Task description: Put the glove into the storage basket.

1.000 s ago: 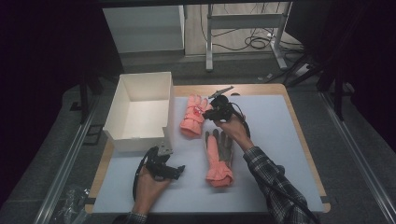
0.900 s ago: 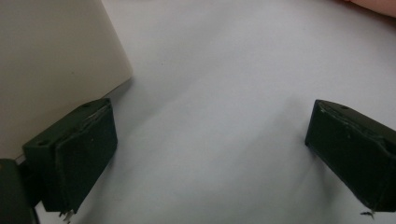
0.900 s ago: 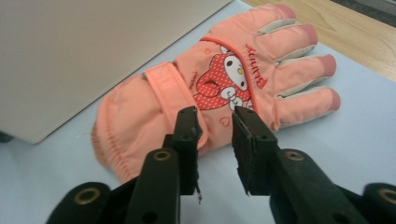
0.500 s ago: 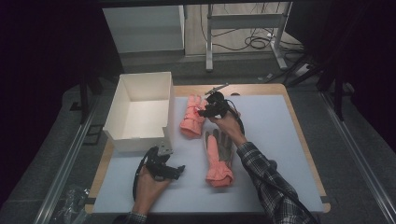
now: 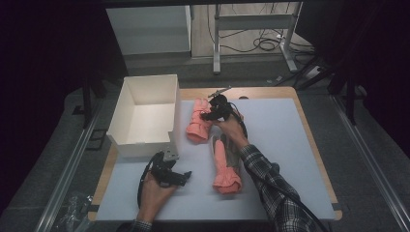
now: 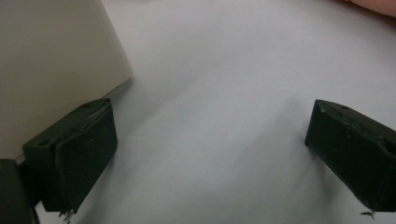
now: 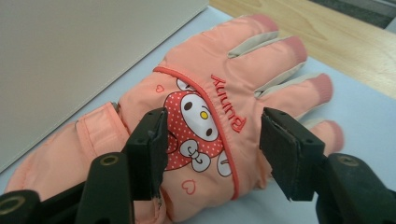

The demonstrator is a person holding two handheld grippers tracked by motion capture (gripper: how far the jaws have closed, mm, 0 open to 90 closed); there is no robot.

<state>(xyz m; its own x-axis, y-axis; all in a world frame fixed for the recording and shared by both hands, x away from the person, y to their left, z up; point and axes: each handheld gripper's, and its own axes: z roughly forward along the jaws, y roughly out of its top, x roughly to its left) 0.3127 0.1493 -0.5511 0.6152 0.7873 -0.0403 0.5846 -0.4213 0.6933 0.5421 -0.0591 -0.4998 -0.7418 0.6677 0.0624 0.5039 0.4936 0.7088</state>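
Two padded, salmon-pink gloves lie on the pale, smooth mat of the worktop (image 5: 290, 145), whose wooden edge shows along the far and right sides. The far glove (image 5: 198, 121) lies just right of a white, open-topped rectangular box (image 5: 145, 113) with flat matte walls; its cuff points near, its fingers far. Up close in the right gripper view it is soft quilted fabric with lighter strips between the fingers, darker fingertips, a cartoon face on a red polka-dot patch, small hearts and red stitched lettering. The near glove (image 5: 226, 166) lies lengthwise toward the near edge, partly crossed by the person's plaid sleeve (image 5: 270, 193).

The right claw (image 7: 212, 154) hangs over the back of the far glove, its black blocky jaws spread apart on either side of the printed face, holding nothing. The left claw (image 6: 210, 149) rests low by the box's near right corner, jaws wide apart over bare mat, with the box wall beside one jaw.

Beyond the worktop stand metal table legs (image 5: 217, 38) and loose cables (image 5: 266, 43) on the floor.
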